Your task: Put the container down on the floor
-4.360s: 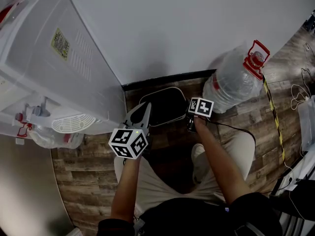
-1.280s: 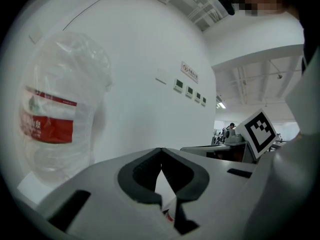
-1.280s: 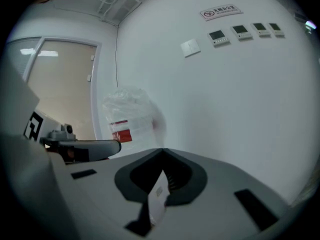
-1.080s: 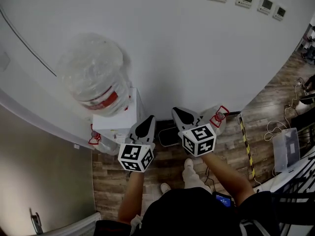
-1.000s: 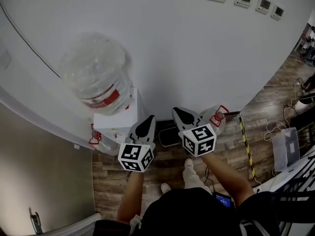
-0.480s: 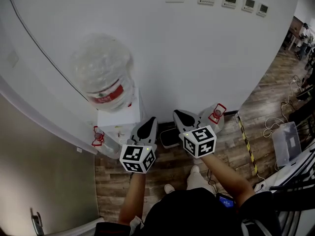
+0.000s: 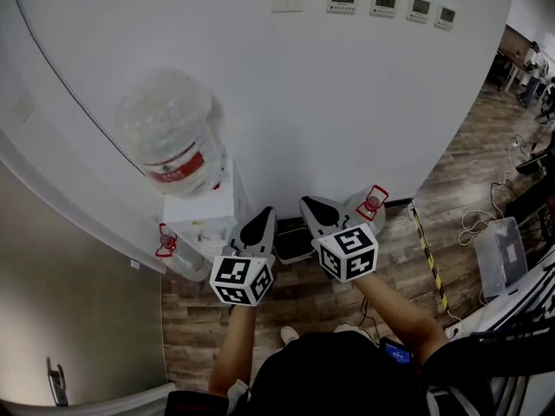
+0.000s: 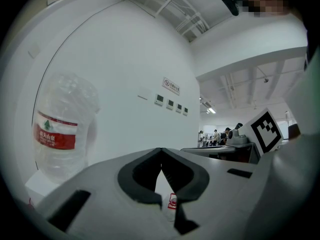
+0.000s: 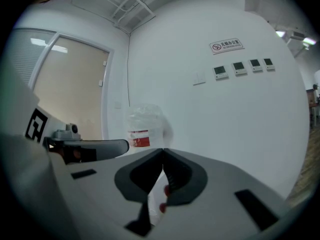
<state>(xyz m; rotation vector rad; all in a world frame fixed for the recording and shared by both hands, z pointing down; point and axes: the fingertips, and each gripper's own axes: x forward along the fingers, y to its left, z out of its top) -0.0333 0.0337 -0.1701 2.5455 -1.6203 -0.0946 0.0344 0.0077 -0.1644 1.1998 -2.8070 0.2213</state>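
The container, a big clear water jug [image 7: 362, 208] with a red cap handle [image 7: 374, 199], rests on the wooden floor by the wall. Nothing holds it. In the head view my right gripper [image 7: 306, 203] hangs in the air just left of it, jaws shut and empty. My left gripper [image 7: 265, 211] is level beside it, also shut and empty. In the left gripper view the jaw tips [image 8: 161, 152] meet, and so do those in the right gripper view [image 9: 163, 152]. A second jug [image 7: 169, 135] with a red label stands upside down on a white dispenser [image 7: 198, 217].
A dark mat [image 7: 296, 242] lies on the floor below the grippers. Yellow-black tape [image 7: 429, 263], cables and a clear box [image 7: 501, 255] lie to the right. Wall panels [image 7: 373, 0] are high up. A door [image 7: 78, 319] is at left. My feet show below.
Some seconds ago I crouched with the right gripper at the jug on the floor; now I stand. Over the last second both shut grippers drifted slightly and the view shifted.
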